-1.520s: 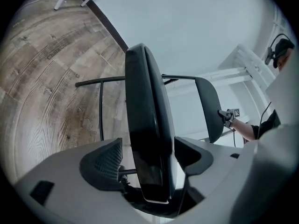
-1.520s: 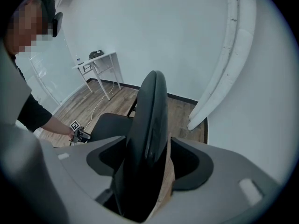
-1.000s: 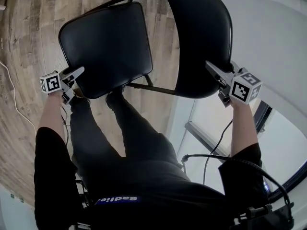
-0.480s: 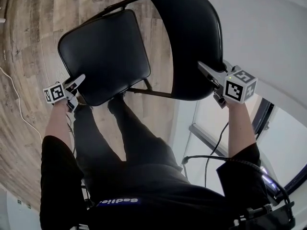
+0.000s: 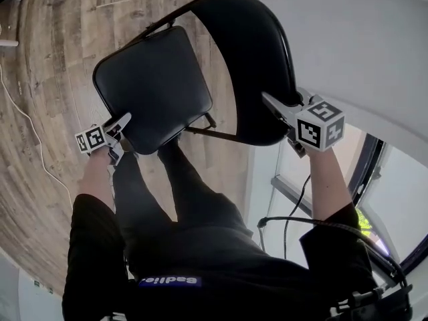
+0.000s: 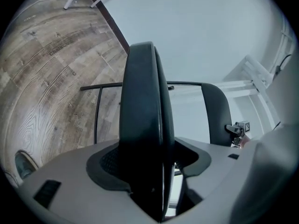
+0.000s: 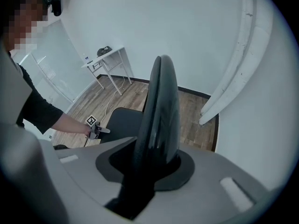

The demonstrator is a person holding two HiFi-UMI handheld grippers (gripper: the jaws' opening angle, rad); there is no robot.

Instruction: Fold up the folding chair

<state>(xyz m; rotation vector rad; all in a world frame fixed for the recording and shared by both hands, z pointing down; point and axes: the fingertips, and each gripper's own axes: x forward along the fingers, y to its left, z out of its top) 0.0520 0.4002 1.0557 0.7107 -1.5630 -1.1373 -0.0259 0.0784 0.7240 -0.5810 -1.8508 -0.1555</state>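
Observation:
The black folding chair stands in front of me on the wood floor. In the head view my left gripper (image 5: 122, 130) is at the front left corner of the padded seat (image 5: 154, 85). My right gripper (image 5: 274, 105) is on the top edge of the curved backrest (image 5: 257, 59). The left gripper (image 6: 154, 171) has just been closing, and its jaws stand wide and pinch the thick seat edge (image 6: 145, 115). In the right gripper view the right gripper (image 7: 149, 167) has also just been closing and now clamps the thin backrest edge (image 7: 161, 111). Each gripper view shows the other gripper: the right gripper (image 6: 237, 129) and the left gripper (image 7: 99, 130).
My dark-trousered legs (image 5: 187, 192) stand just behind the seat. A white wall (image 5: 361, 45) is close on the right, with a glazed frame (image 5: 374, 179) below it. A white cable (image 5: 30, 139) trails on the floor at left. A small white table (image 7: 105, 57) stands by the far wall.
Both grippers have drawn closer together in the head view. The right jaws have closed onto the backrest. The seat's front edge and the left gripper have shifted right.

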